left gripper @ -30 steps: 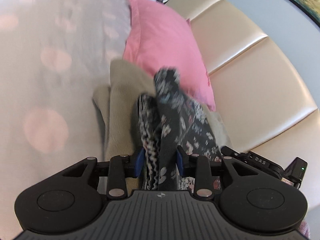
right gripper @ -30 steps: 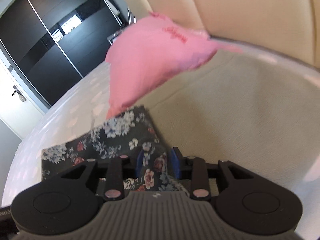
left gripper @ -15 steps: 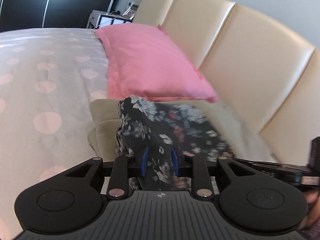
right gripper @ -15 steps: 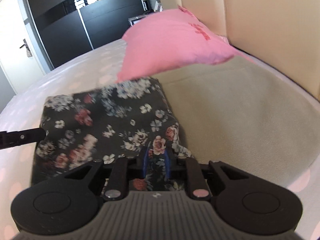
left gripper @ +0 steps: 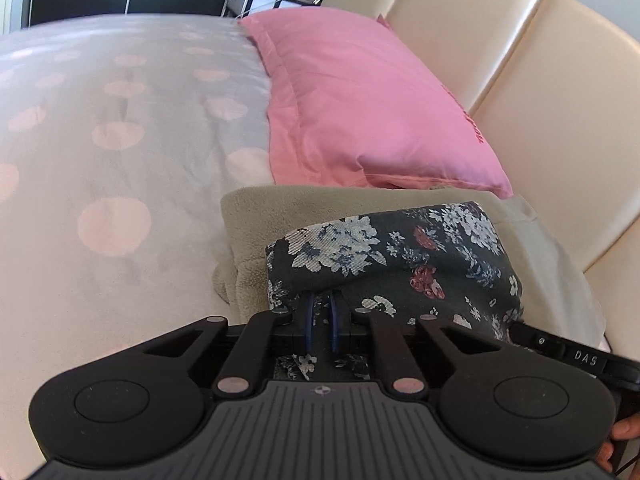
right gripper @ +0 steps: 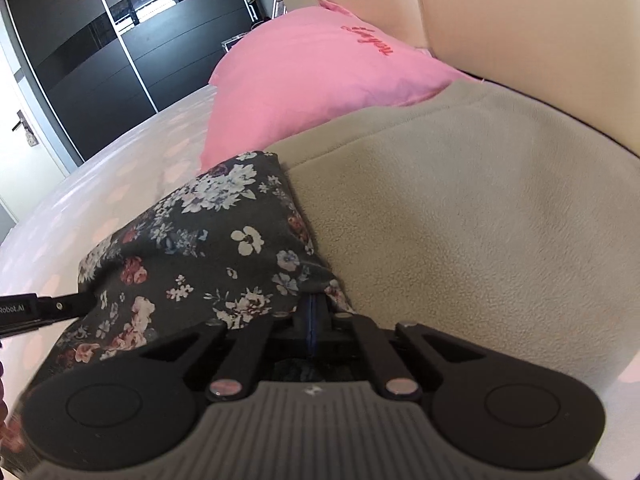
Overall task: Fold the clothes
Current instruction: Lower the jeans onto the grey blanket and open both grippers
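Note:
A dark floral garment (left gripper: 400,256) (right gripper: 208,248) lies folded on top of a folded beige fleece (left gripper: 264,208) (right gripper: 472,208) on the bed. My left gripper (left gripper: 321,304) is shut on the near edge of the floral garment, its blue pads pinching the cloth. At the garment's other near corner my right gripper (right gripper: 316,304) is shut on the same floral cloth. The right gripper's body (left gripper: 576,356) shows at the lower right of the left wrist view, and the left gripper's tip (right gripper: 44,308) enters the right wrist view from the left.
A pink pillow (left gripper: 360,104) (right gripper: 320,80) rests just behind the fleece against a cream padded headboard (left gripper: 520,60) (right gripper: 520,20). The bedspread (left gripper: 100,140), white with pink dots, stretches to the left. Dark sliding wardrobe doors (right gripper: 100,60) stand beyond the bed. A person's fingers (left gripper: 624,436) show at the lower right.
The floral garment hung bunched from both grippers a second ago; it has come down and now lies spread flat on the beige fleece, with both grippers lower and still pinching it.

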The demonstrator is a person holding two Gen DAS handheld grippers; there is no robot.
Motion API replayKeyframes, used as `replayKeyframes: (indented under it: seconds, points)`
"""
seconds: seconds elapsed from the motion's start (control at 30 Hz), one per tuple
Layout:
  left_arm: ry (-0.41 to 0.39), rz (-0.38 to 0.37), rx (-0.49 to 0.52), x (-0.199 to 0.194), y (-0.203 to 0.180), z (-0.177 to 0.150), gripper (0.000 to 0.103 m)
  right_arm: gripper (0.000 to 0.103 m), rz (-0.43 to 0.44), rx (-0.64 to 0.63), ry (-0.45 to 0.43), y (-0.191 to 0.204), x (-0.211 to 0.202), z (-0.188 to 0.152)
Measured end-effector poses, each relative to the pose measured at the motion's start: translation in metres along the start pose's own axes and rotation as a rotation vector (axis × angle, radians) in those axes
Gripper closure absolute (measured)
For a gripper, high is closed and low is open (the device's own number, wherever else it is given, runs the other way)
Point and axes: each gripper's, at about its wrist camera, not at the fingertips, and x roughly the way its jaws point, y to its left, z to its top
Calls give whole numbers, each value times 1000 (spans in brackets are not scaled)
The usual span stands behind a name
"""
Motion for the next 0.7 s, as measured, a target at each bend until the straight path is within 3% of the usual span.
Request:
replayKeyframes:
  seconds: [0.03,0.1,0.13,0.33,0.4,0.5,0.7]
  points:
    - [-11,-8,8,-8,-2,-1,95,92,11,9,-5,-1,-7,1]
    - [-28,-18,35,-26,-9,-5,94,63,15,-11,-24,0,-25,-2]
    - [-36,-31,54,-35,-12,-9,94,59,11,-35,-35,1,-34,-5]
    - [-19,-130,165,-75,-43,-43,89,61,-4,-189,-50,8,-73,-30]
    - [18,-138,203,-75,-49,-57,89,68,-15,-213,-31,7,-75,-41]
    - [38,-108,245,-68,-50,-75,89,70,-52,-260,-13,5,-73,-56]
    - [67,-57,214,-63,-40,-80,94,71,-83,-273,31,4,-61,-65]
